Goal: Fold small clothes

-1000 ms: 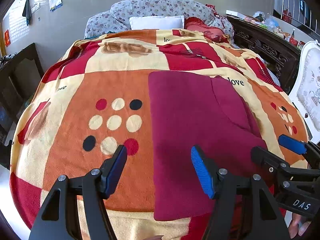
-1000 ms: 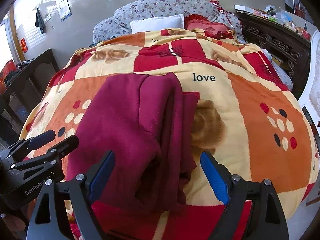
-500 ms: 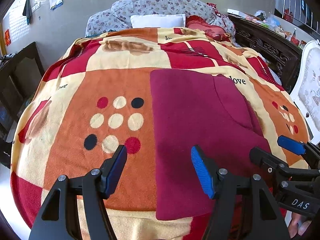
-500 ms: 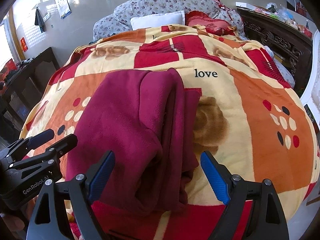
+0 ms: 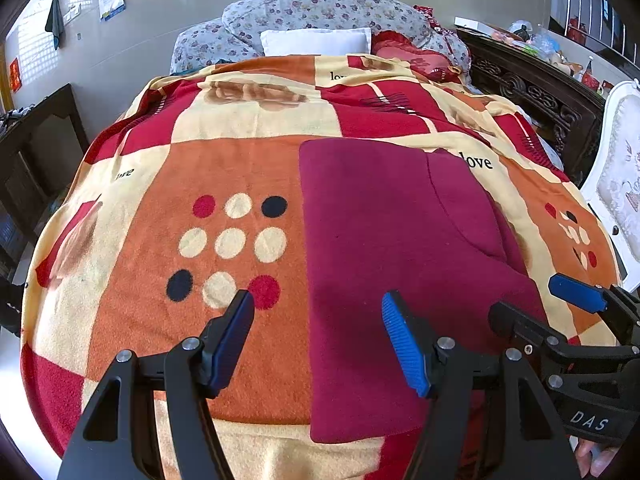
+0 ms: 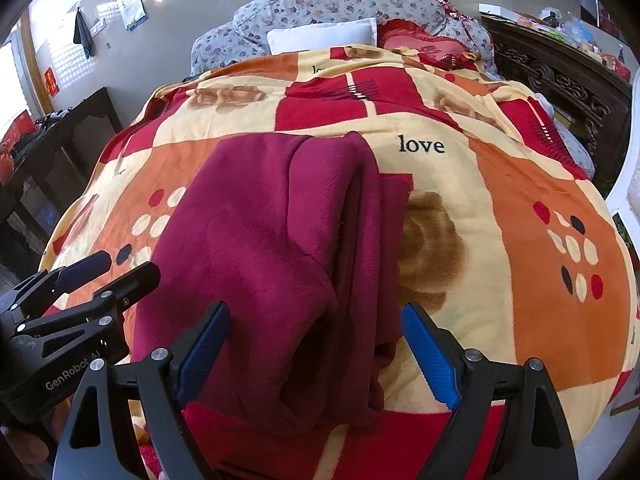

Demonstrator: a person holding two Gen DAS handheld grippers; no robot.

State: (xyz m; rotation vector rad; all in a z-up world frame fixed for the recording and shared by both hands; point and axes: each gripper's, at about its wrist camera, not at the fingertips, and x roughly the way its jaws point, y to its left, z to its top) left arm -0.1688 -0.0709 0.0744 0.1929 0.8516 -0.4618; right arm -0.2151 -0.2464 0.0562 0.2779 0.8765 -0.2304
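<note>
A dark red fleece garment [image 5: 384, 240] lies folded lengthwise on the patterned blanket [image 5: 224, 152], its layered folds stacked along its right side [image 6: 352, 240]. My left gripper [image 5: 316, 336] hovers open over the garment's near left edge, nothing between its blue pads. My right gripper [image 6: 316, 344] hovers open above the garment's near right folds, also holding nothing. Each gripper shows in the other's view: the right one [image 5: 560, 304] at the lower right, the left one [image 6: 100, 272] at the lower left.
The blanket [image 6: 500, 216] covers a bed with a white pillow [image 5: 316, 42] and floral cushions [image 5: 320, 8] at the head. A dark carved wooden cabinet [image 5: 532, 92] and a white chair [image 5: 624, 184] stand at the right, a dark table [image 5: 36, 136] at the left.
Both views have shifted slightly, so the garment sits a little higher in the frames; the garment itself has not moved and both grippers stay open.
</note>
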